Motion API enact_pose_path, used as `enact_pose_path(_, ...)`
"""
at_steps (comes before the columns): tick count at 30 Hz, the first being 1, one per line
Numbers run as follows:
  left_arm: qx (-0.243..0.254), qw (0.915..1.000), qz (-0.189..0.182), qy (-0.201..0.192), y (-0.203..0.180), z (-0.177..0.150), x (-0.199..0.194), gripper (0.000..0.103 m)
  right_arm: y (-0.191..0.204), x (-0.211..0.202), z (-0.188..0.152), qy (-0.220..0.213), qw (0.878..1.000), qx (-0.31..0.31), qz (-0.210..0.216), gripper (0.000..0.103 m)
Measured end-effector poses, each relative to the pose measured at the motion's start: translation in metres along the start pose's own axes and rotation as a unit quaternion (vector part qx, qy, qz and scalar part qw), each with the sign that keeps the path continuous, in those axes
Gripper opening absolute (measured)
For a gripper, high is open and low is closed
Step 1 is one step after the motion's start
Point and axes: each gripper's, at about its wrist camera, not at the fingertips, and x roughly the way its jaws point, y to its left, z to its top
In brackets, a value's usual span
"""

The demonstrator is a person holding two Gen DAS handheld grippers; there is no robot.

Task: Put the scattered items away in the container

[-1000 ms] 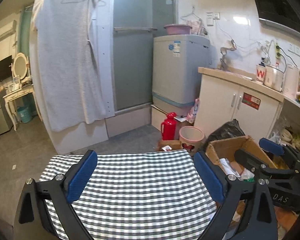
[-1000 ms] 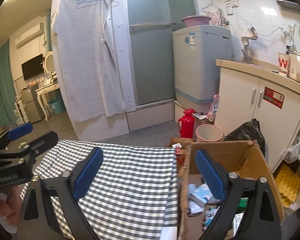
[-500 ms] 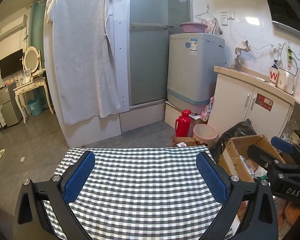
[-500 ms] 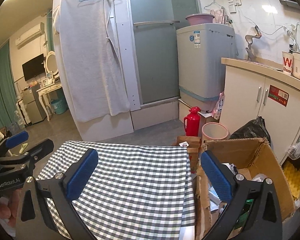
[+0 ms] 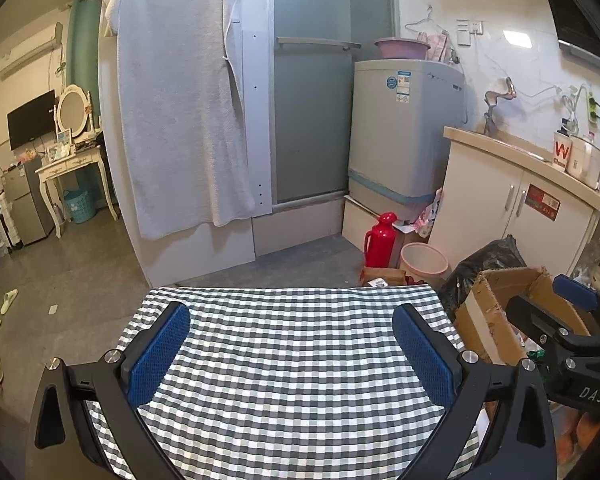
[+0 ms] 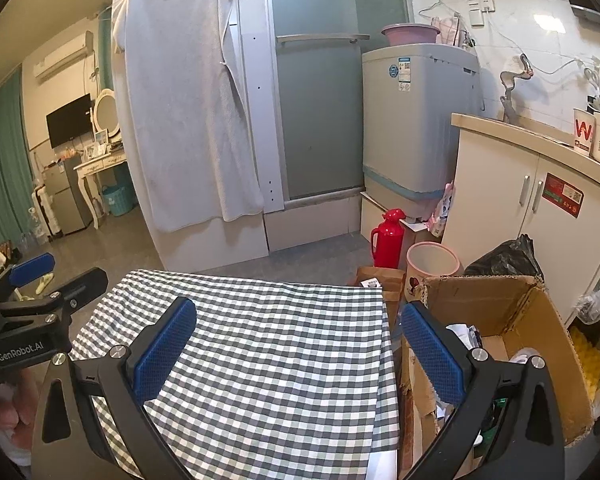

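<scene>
A brown cardboard box (image 6: 500, 312) stands on the floor right of the table and holds several white and green items; it also shows in the left wrist view (image 5: 496, 296). The table wears a grey-and-white checked cloth (image 5: 288, 344) (image 6: 268, 344) with nothing on it that I can see. My left gripper (image 5: 292, 352) is open and empty above the cloth. My right gripper (image 6: 300, 352) is open and empty, its left finger over the cloth's right part and its right finger over the box. Each gripper shows at the edge of the other's view.
Beyond the table stand a red thermos (image 6: 389, 238), a pink bin (image 6: 432, 266), a black rubbish bag (image 6: 508, 260), a white cabinet (image 6: 536, 216) and a washing machine (image 6: 416, 120). A small brown box (image 6: 376, 280) sits at the table's far right corner. A towel (image 6: 192, 120) hangs at the back.
Both grippers have drawn back and risen a little, both staying open and empty. The box now sits lower right in the right wrist view.
</scene>
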Motion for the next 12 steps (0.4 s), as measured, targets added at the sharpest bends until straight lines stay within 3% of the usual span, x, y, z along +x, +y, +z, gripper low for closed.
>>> enact_pose_path(12, -0.02, 0.9997, -0.001, 0.013, 0.015, -0.005, 0.008, 0.103, 0.008, 0.009, -0.004, 0.011, 1.0, -0.007, 0.003, 0.103)
